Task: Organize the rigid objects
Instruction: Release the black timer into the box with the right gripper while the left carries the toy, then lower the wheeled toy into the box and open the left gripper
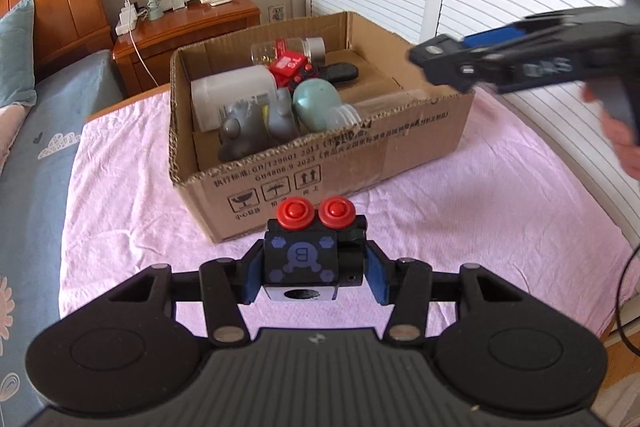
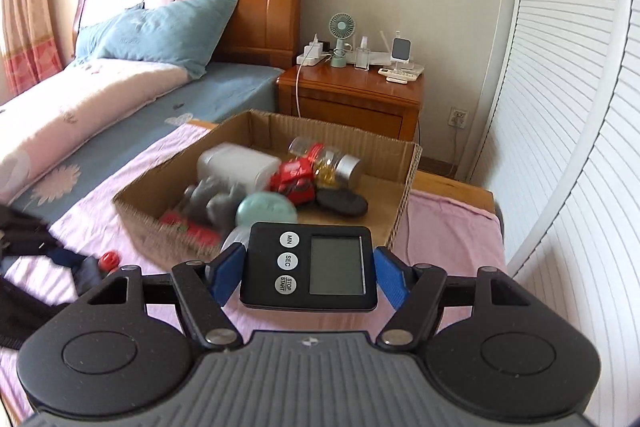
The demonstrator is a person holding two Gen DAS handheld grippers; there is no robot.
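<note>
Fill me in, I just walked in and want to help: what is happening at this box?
A person is sorting small items into a cardboard box on a pink cloth. The left tongs grip a black block with two red buttons. The right tongs hold a black timer. Both items hang in front of the box, which already holds bottles and toys.

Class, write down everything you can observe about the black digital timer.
The digital timer is a flat black plastic rectangle with a blank grey screen and three round white buttons marked MIN, SEC and STOP/START. It is held level, face up, above the pink cloth, its sides clamped between the right tool's blue pads.
</note>
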